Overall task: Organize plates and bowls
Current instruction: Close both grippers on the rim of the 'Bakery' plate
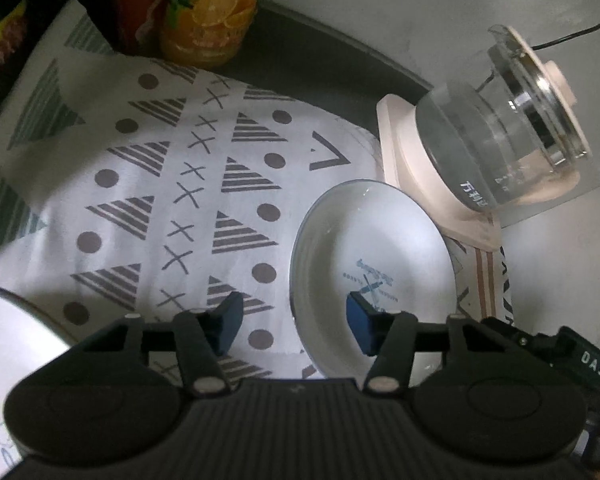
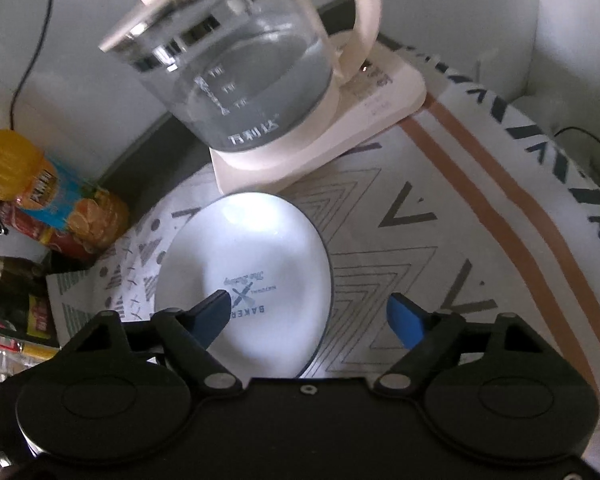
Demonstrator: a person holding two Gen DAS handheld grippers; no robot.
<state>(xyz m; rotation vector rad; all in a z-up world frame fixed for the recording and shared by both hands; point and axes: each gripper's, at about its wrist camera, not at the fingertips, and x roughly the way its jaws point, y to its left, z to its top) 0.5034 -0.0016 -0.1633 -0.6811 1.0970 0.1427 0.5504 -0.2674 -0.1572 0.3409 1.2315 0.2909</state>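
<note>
Currently both grippers are seen spread wide, nothing held between the blue pads. The left gripper (image 1: 296, 322) is positioned low over the white patterned tablecloth (image 1: 140, 184), straddling the near-left rim of the shallow white plate with a thin dark rim and blue printed logo (image 1: 374, 256); its right pad (image 1: 362, 324) is seen over the plate's interior, its left pad (image 1: 228, 320) over the cloth. The right gripper (image 2: 310, 316) is seen over the same plate (image 2: 244, 276), left pad (image 2: 212, 314) above the logo, right pad (image 2: 406, 320) over bare cloth (image 2: 400, 240). The plate lies flat on the cloth, just in front of the cream base of a glass electric kettle (image 2: 260, 76). An orange juice bottle (image 1: 210, 12) and a red bottle (image 1: 140, 4) are seen standing at the far edge. A second white dish's rim (image 1: 16, 328) is partly visible at the left view's lower left.
</note>
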